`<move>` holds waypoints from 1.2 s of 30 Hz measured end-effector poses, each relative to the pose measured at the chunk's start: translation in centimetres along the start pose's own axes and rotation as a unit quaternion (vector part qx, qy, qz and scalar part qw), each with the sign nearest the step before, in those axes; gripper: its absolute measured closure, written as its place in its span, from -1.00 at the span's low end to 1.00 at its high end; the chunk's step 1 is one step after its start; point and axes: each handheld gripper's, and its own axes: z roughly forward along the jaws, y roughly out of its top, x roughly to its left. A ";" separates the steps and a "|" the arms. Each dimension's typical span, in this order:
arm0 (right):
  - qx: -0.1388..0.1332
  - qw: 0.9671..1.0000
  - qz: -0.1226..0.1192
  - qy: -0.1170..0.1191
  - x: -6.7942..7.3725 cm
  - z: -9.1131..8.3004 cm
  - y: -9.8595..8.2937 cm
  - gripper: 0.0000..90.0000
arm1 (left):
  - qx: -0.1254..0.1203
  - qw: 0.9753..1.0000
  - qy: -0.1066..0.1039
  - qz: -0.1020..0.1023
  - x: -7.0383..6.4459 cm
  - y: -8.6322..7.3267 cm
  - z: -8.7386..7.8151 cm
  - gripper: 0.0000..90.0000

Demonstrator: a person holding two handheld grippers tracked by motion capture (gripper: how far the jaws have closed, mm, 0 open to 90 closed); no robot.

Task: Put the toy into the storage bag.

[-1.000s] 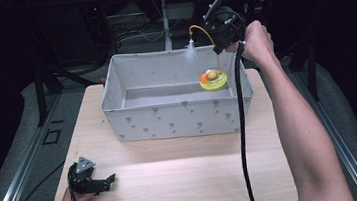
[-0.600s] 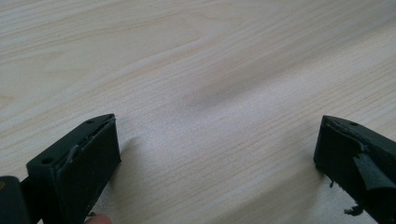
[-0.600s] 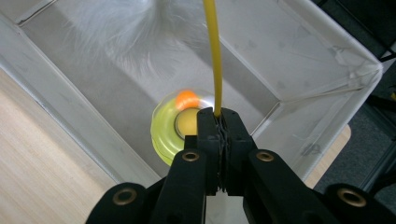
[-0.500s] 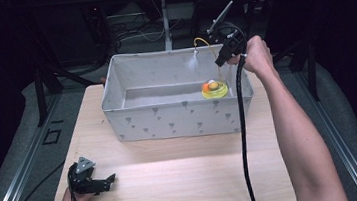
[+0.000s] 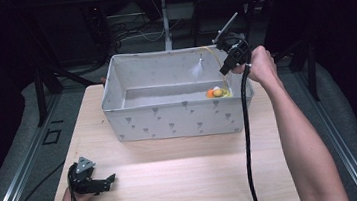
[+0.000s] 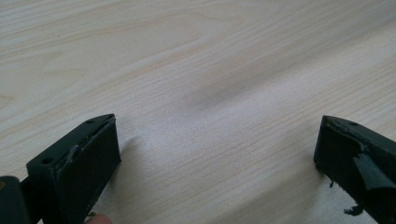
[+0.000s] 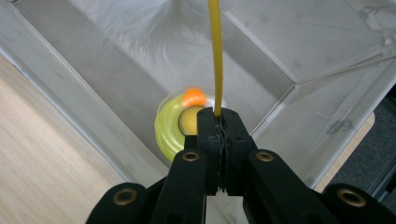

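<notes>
Yellow cord [image 7: 215, 51], pinched in the right gripper [image 7: 219, 122], runs straight away over the grey bin [image 5: 178, 120]; its toy [image 7: 180, 123] lies directly below. Left gripper [image 5: 94, 182] rests wide open, well apart from the bin.

One counter [image 5: 185, 180], light wood. One grey fabric bin [image 5: 178, 118] with printed motifs, at 12 o'clock on the counter. One yellow-green ring toy [image 7: 170, 128] inside the bin at 3 o'clock, with one orange ball [image 7: 194, 97] beside it. One yellow rod [image 7: 215, 56]. Two hand-held grippers: left hand-held gripper [image 5: 105, 181] at 8 o'clock, right hand-held gripper [image 7: 219, 122] at 1 o'clock.
</notes>
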 end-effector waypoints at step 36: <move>0.054 0.997 0.045 0.017 -1.7 4.4 -6.4 0.97 | -0.001 1.000 0.001 0.000 0.0 0.0 0.0 -0.99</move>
